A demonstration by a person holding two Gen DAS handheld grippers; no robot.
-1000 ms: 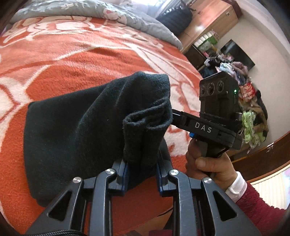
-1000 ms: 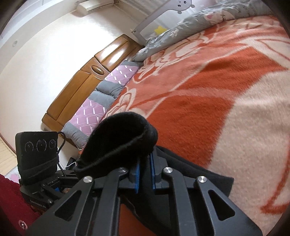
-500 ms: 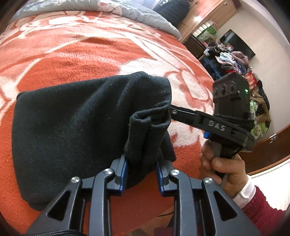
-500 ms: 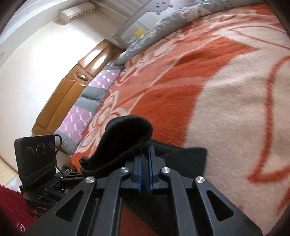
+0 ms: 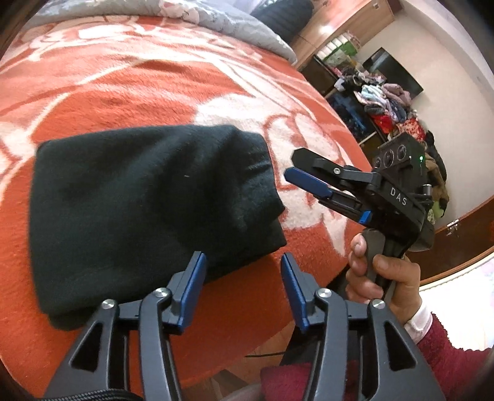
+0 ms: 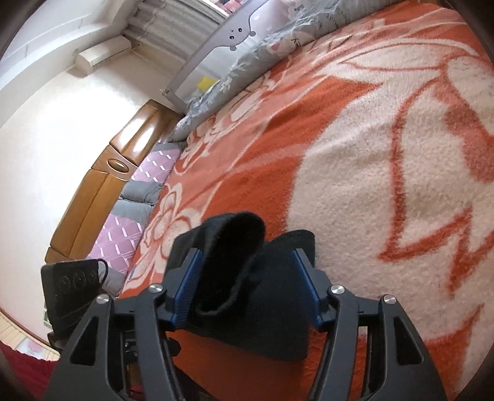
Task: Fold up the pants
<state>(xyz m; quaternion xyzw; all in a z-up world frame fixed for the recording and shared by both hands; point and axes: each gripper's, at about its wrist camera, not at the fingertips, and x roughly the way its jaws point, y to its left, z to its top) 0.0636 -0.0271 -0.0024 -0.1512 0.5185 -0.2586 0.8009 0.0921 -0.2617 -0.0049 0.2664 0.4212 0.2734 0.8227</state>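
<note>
The black pants (image 5: 139, 197) lie folded into a thick rectangle on the orange and white blanket (image 5: 154, 86). My left gripper (image 5: 244, 262) hangs just short of their near right corner. Its jaws are opening and its pads touch no cloth. My right gripper (image 5: 293, 165), held by a hand (image 5: 379, 274), hovers a little to the right of the pants, apart from them. Its jaws are opening too. In the right wrist view the pants' raised fold (image 6: 234, 246) shows between the right gripper's (image 6: 247, 256) spread pads, which do not press on it.
A grey flowered quilt (image 5: 234, 21) lies at the far end of the bed. A wooden headboard (image 6: 102, 185) and purple-grey pillows (image 6: 139, 191) run along one side. Piled clothes (image 5: 383, 98) and cabinets stand beyond the bed. The bed's edge runs just below the pants.
Both grippers have opened and let go of the pants. The lifted fold has dropped onto the stack, and the right gripper has drawn back to the right of it.
</note>
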